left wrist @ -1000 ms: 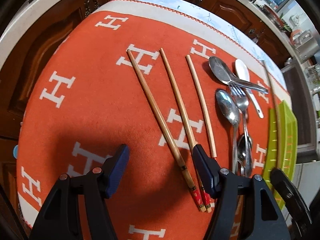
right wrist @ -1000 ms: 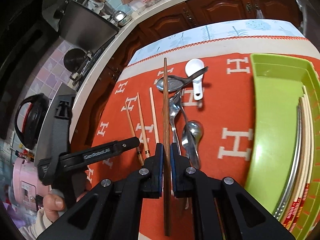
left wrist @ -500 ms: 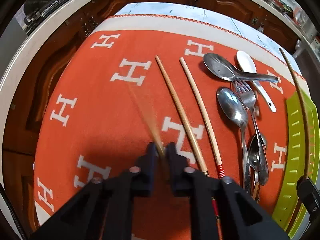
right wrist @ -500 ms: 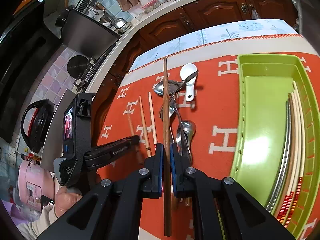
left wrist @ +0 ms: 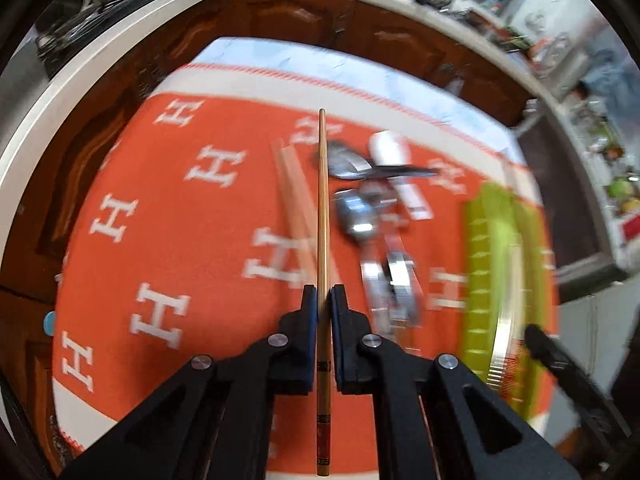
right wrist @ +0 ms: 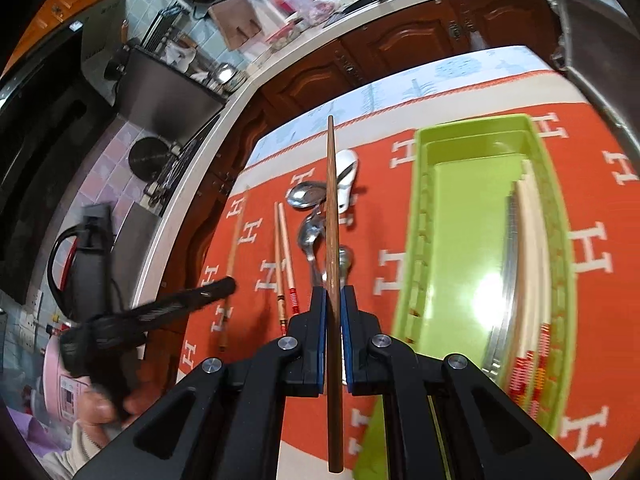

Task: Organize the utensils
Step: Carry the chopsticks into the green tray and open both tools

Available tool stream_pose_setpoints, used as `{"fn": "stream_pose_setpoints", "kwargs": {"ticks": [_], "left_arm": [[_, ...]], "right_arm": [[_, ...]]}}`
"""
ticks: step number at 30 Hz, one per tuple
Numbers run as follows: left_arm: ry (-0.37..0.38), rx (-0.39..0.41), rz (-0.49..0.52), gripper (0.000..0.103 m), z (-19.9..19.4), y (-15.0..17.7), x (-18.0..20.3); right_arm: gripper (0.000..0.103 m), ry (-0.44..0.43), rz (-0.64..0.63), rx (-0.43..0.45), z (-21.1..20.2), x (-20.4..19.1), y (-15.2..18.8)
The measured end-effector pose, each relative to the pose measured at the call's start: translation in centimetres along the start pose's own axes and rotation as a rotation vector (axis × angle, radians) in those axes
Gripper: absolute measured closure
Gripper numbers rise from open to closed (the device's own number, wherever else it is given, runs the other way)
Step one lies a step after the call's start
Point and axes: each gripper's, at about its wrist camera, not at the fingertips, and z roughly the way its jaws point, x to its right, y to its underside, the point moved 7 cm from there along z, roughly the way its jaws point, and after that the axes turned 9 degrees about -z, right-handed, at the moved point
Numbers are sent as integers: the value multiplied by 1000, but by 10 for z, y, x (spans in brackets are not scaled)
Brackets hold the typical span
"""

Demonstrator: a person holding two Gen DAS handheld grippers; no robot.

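- currently both tools are loaded: the left gripper (left wrist: 323, 300) is closed on a light bamboo chopstick (left wrist: 323, 216), and the right gripper (right wrist: 333, 300) is closed on a dark wooden chopstick (right wrist: 331, 216).
- each chopstick runs straight ahead between its tool's fingers, long axis in line with the fingers, tip pointing away from the camera and clear of the orange cloth (left wrist: 168, 216).
- key relation: the green tray (right wrist: 424, 216) lies to the right of both tools. its long axis runs roughly parallel to both held chopsticks, so little rotation appears necessary before placement.
- the right gripper is the nearer one: the tray's left wall is just beside its right finger. the left gripper is well apart from the tray, with the spoons and fork (left wrist: 376, 224) on the cloth in between.
- right wrist view only: the tray interior, holding pale chopsticks (right wrist: 532, 248) and what look like metal ones along its right wall, with the rest of the floor bare. it also shows two chopsticks (right wrist: 285, 256) left on the cloth, a white spoon (right wrist: 347, 176), and the left tool from the side.
- left wrist view only: the red-patterned butt end of the bamboo chopstick behind the fingers. this view is motion-blurred; the tray appears only as a green smear, so its contents cannot be read here.
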Motion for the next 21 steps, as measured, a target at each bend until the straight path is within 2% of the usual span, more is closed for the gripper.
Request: {"fn": "stream_pose_setpoints", "kwargs": {"ticks": [4, 8, 13, 18, 21], "left_arm": [[96, -14, 74, 99, -15, 8, 48], [156, -69, 156, 99, -6, 25, 99], [174, -123, 230, 99, 19, 46, 140], [169, -182, 252, 98, 44, 59, 155], [172, -208, 260, 98, 53, 64, 158]], "right_arm": [[97, 72, 51, 8, -22, 24, 7], [97, 140, 104, -5, -35, 52, 16], [96, 217, 153, -48, -34, 77, 29], [95, 266, 187, -79, -26, 90, 37], [89, 278, 204, -69, -28, 96, 38]]}}
